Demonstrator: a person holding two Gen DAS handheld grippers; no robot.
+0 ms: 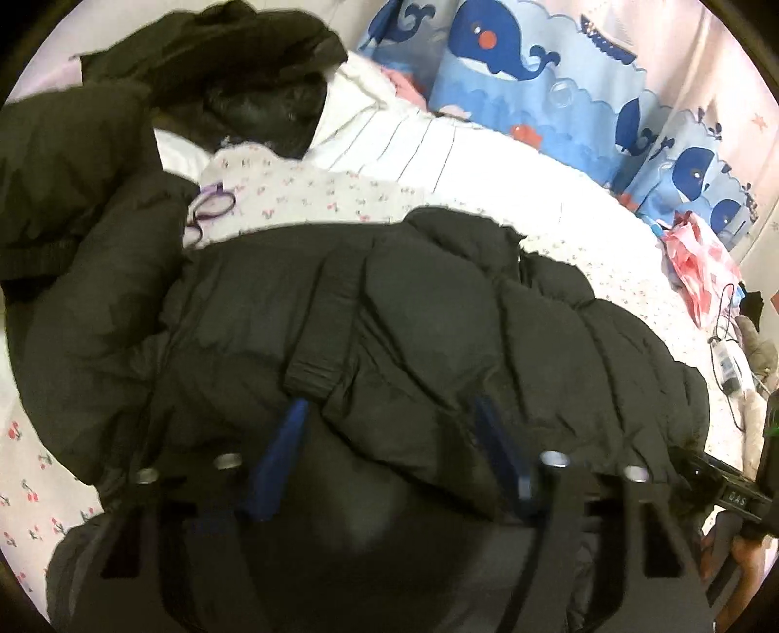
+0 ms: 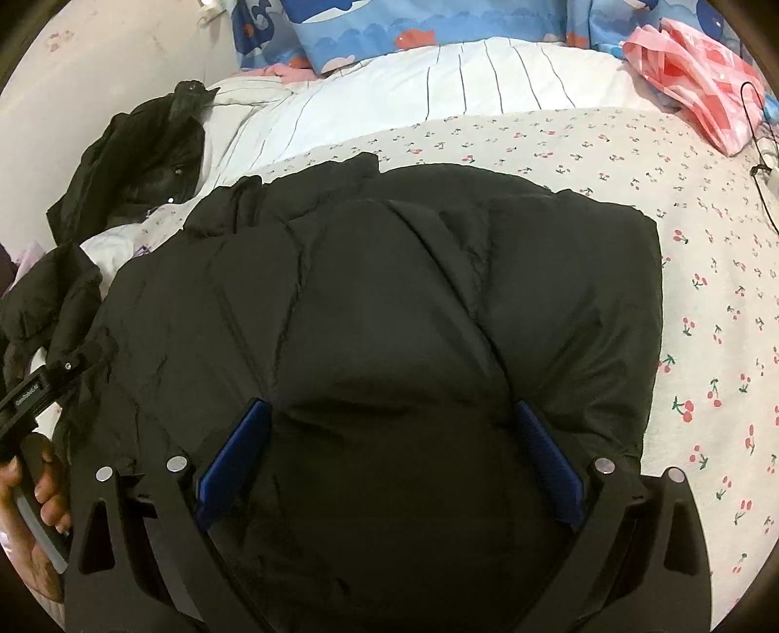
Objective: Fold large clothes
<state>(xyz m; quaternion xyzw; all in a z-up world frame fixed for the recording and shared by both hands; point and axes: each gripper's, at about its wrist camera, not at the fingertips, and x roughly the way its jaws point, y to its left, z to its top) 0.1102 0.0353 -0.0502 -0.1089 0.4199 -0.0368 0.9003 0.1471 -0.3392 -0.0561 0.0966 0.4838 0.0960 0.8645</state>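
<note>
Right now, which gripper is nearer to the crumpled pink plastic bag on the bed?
Right. The right gripper has the pink plastic bag ahead to its right; the left gripper sits further left, beyond the right one.

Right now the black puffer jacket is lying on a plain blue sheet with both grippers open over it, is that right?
Not quite. The sheet is white with a small cherry print, not plain blue, as the right wrist view shows. The black puffer jacket does lie on it, with the left gripper and right gripper open over it.

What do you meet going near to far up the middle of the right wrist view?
Right gripper, jaws open → black puffer jacket → cherry-print sheet → striped white duvet → whale-print pillow.
</note>
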